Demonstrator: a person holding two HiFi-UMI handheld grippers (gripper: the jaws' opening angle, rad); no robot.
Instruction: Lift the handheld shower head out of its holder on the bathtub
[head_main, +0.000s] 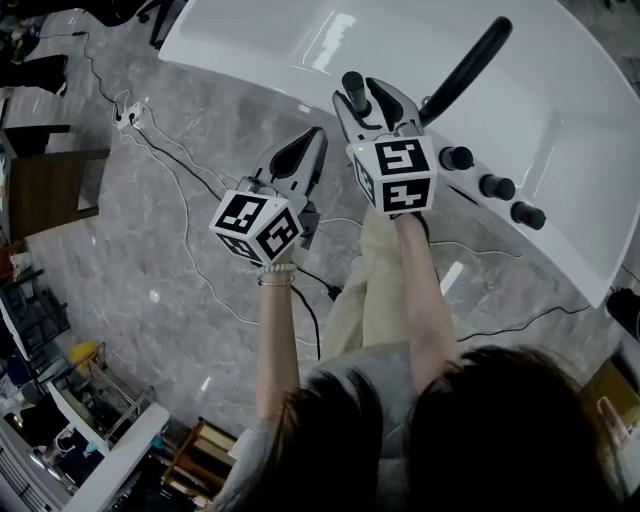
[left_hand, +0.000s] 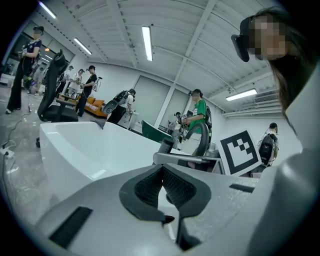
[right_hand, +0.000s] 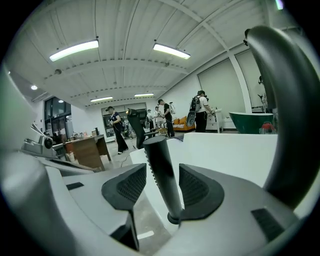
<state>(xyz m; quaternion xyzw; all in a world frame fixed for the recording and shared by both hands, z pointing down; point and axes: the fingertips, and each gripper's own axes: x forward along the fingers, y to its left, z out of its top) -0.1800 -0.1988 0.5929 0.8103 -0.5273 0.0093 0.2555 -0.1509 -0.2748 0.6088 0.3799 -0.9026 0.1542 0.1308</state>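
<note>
The handheld shower head (head_main: 355, 88) stands upright in its holder on the near rim of the white bathtub (head_main: 585, 250). It is the leftmost of the row of black fittings along that rim. Next to it the curved black spout (head_main: 465, 68) arches up and over the basin, and past the spout three round black knobs (head_main: 497, 187) sit in a line toward the right end of the rim.

The right gripper (head_main: 372, 102) is at the rim with its fingers (right_hand: 127, 187) spread wide, one on each side of the shower head. In the right gripper view the ribbed black handle rises between the two pads. There is a clear gap on the left side and the handle is close against the right pad low down; I cannot tell if it touches there. Nothing is clamped.

The left gripper (head_main: 303, 150) is held off the tub's near edge, over the grey marble floor (head_main: 120, 260), just beside the right gripper. Its fingers (left_hand: 147, 189) are closed, the pads meeting at their tips with nothing between them.

Thin cables (head_main: 190, 230) trail across the floor from a power strip (head_main: 130, 115) near the tub's left end.
</note>
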